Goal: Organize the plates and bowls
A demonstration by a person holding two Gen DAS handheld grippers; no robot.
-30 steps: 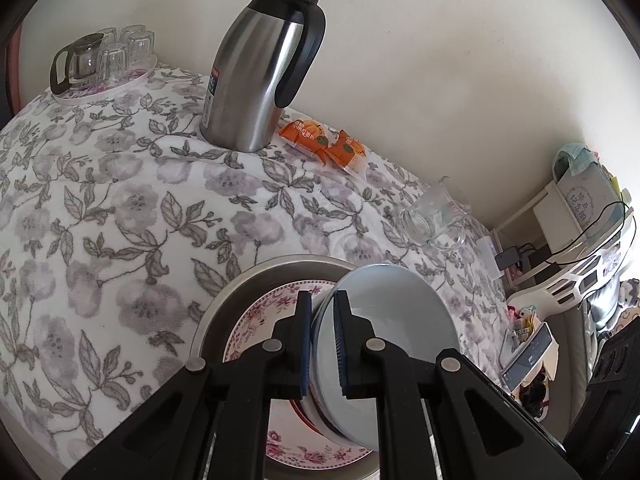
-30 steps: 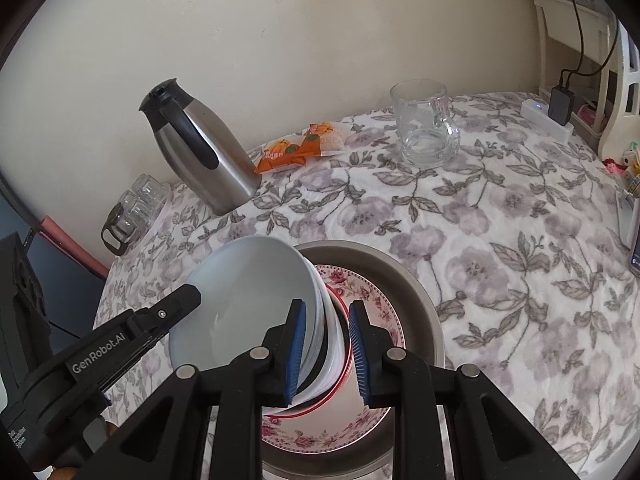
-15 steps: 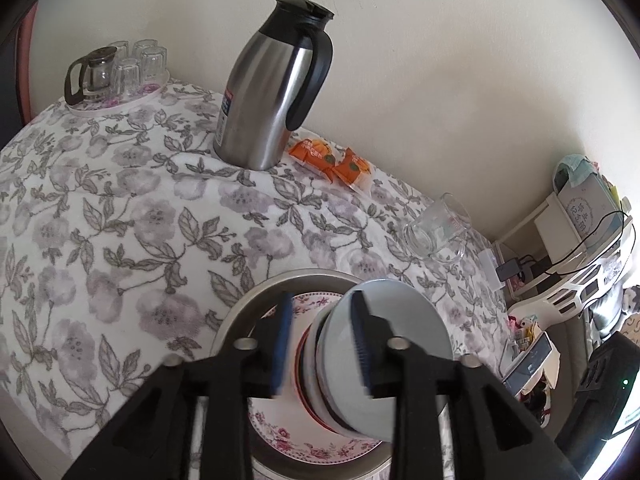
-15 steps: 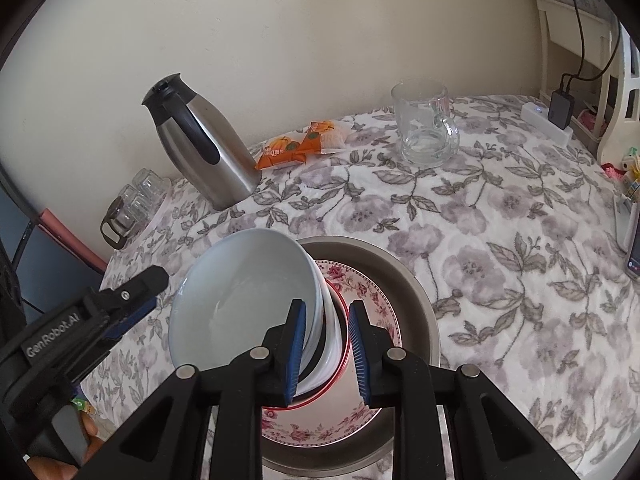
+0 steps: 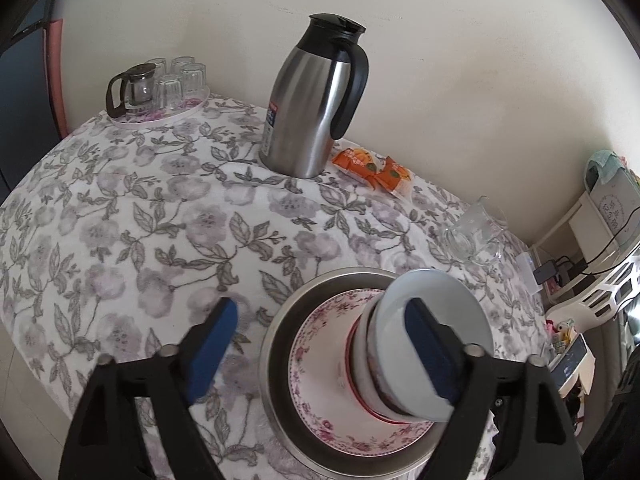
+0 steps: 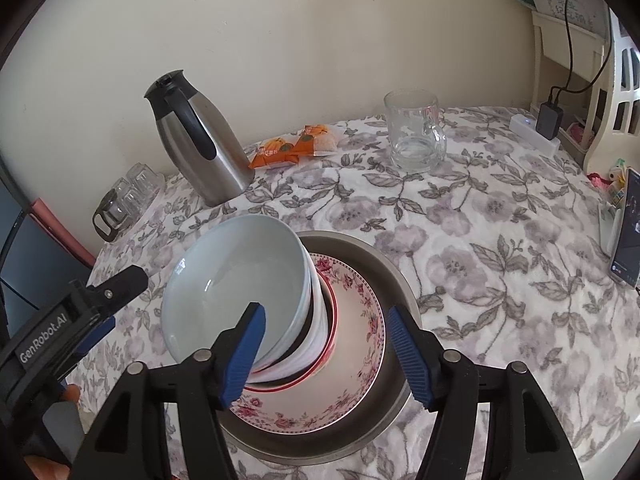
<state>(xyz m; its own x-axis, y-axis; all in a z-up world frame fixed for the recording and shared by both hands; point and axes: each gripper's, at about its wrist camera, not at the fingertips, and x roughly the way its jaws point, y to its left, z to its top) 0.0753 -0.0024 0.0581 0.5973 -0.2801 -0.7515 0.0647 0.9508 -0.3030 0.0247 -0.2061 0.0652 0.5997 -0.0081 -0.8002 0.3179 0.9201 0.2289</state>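
A stack of nested bowls topped by a pale blue bowl (image 6: 240, 280) stands on a pink floral plate (image 6: 352, 344) inside a grey metal pan (image 6: 396, 280). The bowl stack (image 5: 432, 344), floral plate (image 5: 320, 360) and pan (image 5: 288, 312) also show in the left wrist view. My left gripper (image 5: 324, 352) is open, its fingers wide apart, the right finger (image 5: 432, 356) in front of the stack. My right gripper (image 6: 328, 352) is open, its jaws standing either side of the stack's near edge. The left gripper shows at the left (image 6: 80, 320).
On the floral tablecloth (image 6: 480, 208) stand a steel thermos jug (image 6: 200, 148), orange snack packets (image 6: 296, 146), a glass mug (image 6: 414, 136) and a tray of glasses with a small teapot (image 5: 156, 88). A phone (image 6: 626, 232) and a power strip (image 6: 532, 130) lie at right.
Both grippers have opened and let go of the bowl stack, which now rests on the floral plate. The left gripper has drawn back and to the left.
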